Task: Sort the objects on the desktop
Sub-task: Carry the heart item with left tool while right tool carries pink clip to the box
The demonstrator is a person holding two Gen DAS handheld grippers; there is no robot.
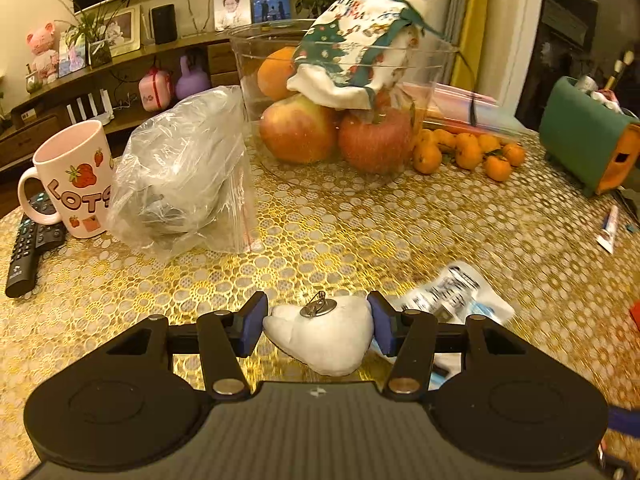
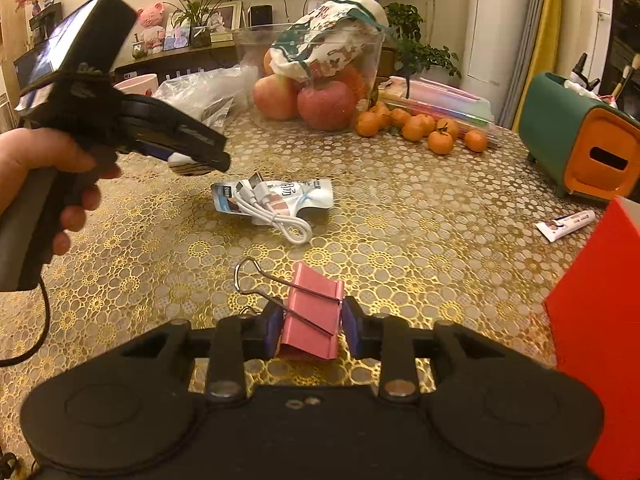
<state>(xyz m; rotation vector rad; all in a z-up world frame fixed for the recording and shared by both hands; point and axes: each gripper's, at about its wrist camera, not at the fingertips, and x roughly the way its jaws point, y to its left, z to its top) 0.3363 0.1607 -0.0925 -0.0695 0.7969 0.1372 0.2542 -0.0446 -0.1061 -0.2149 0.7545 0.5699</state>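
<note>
Pink binder clip (image 2: pixel 311 312) sitting between the blue pads of the right gripper (image 2: pixel 308 330) — pads touching its two sides, wire handles pointing up-left, red box (image 2: pixel 600 320) just to the right. Gripping one white plush piece with a metal pin (image 1: pixel 324 330) in the left gripper (image 1: pixel 318 324), held closed on it above the gold tablecloth (image 1: pixel 360 220). Lying farther out: one foil packet with white cable (image 2: pixel 276 202), one toothpaste tube (image 2: pixel 566 224) — then one glass fruit bowl (image 2: pixel 308 76).

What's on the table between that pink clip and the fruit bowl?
In the right wrist view, between the pink clip and the fruit bowl lies a crumpled packet with a white cable coiled on it; elsewhere only tablecloth.
</note>
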